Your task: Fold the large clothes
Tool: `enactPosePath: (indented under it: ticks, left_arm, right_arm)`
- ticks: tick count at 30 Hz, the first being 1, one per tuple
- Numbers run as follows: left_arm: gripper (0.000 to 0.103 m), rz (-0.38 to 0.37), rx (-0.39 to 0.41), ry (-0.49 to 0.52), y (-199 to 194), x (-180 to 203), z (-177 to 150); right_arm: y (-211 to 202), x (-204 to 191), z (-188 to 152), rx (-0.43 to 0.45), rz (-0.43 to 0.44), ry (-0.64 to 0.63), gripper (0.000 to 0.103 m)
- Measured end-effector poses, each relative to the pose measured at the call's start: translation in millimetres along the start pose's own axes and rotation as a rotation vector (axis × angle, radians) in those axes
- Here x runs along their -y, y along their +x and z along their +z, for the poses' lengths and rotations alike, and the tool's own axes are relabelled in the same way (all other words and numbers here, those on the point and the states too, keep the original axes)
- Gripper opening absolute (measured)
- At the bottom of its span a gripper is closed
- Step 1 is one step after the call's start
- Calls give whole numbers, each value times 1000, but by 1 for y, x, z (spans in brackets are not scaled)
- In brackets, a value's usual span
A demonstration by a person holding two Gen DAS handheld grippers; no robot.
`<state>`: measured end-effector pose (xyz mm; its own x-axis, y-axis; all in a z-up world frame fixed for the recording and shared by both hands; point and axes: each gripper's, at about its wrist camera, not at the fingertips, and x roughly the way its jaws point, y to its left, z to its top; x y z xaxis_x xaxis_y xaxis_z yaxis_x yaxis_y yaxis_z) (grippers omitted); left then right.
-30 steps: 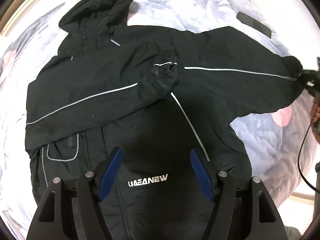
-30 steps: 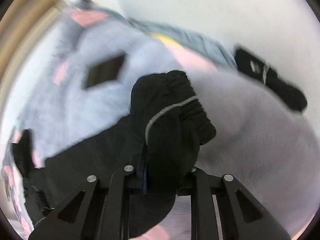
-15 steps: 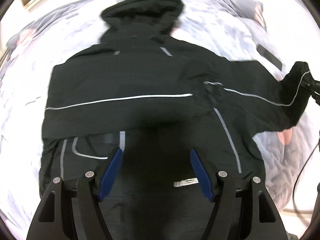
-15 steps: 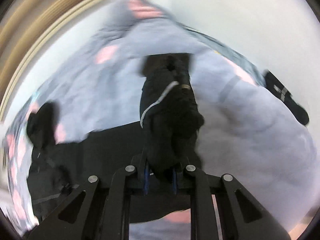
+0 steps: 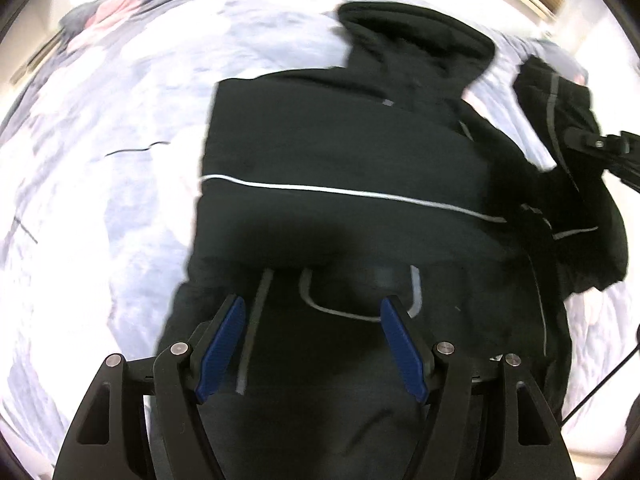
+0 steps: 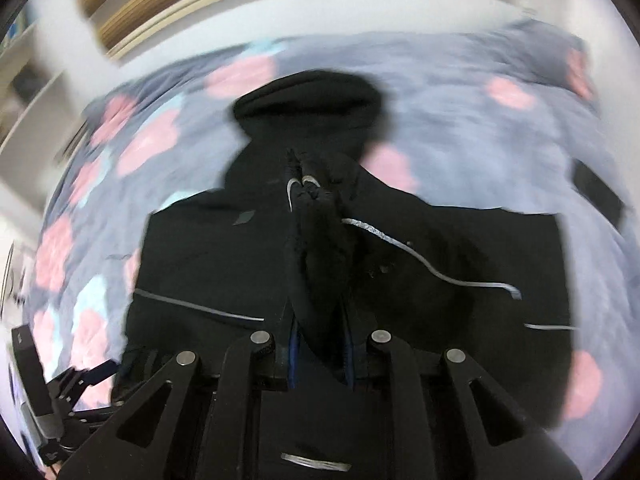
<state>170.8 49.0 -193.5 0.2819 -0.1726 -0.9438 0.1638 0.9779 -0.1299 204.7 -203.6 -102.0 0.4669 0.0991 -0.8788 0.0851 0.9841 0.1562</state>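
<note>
A black hooded jacket (image 5: 340, 132) with thin white piping lies spread on a bed; its left sleeve is folded across the chest. My left gripper (image 5: 312, 344) is open and empty, hovering above the lower front with the pocket outline. My right gripper (image 6: 320, 336) is shut on the cuff of the jacket's right sleeve (image 6: 316, 240) and holds it above the jacket body (image 6: 208, 256), near the hood (image 6: 308, 100). In the left wrist view the lifted sleeve (image 5: 560, 120) and right gripper (image 5: 600, 148) appear at the right edge.
The bed is covered by a grey-blue quilt with pink flowers (image 6: 152, 140). A dark flat object (image 6: 596, 192) lies on the quilt at the right. A wooden headboard or wall trim (image 6: 240, 12) runs behind. The left gripper (image 6: 60, 396) shows at lower left.
My right gripper has carried the sleeve cuff up and inward from the bed's side to over the jacket's chest. My left gripper has shifted left over the lower front, still open.
</note>
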Motion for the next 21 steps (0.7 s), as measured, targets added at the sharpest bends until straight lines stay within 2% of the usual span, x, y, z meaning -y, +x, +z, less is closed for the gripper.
enactPosePath:
  ticks: [3,4,7,9,13,17,19,21]
  left_arm:
    - [72,1,7,-54,6,-25,6]
    - [72,4,5,-77,9,-34,7]
    - [72,8,-9,-133,19,-55,9]
    - [72,11,-25,-159,26,-65,9]
    - [72,26,-57,-184,42,-78,12]
    - [72,35,-69,-200,53,-85,18]
    - [72,34,-71,-204,57,-86,22]
    - [72,38,-70,-201,60,-85,29]
  right_arm:
    - [31,-61,8,-40,39,-80,20]
    - [39,-66,9,-50,53,-93,20]
    - [80,-119,14,-105,107,-155,20]
    - [100,-141,12,-134,124,-191,20]
    - [149,-171,-2,-214,91,-262,22]
    - [199,-168,-16,-326,98,-239,30]
    - [206,-166,-18,-326,122,-249,36]
    - [203,-163,-16,-341,215,-246,58]
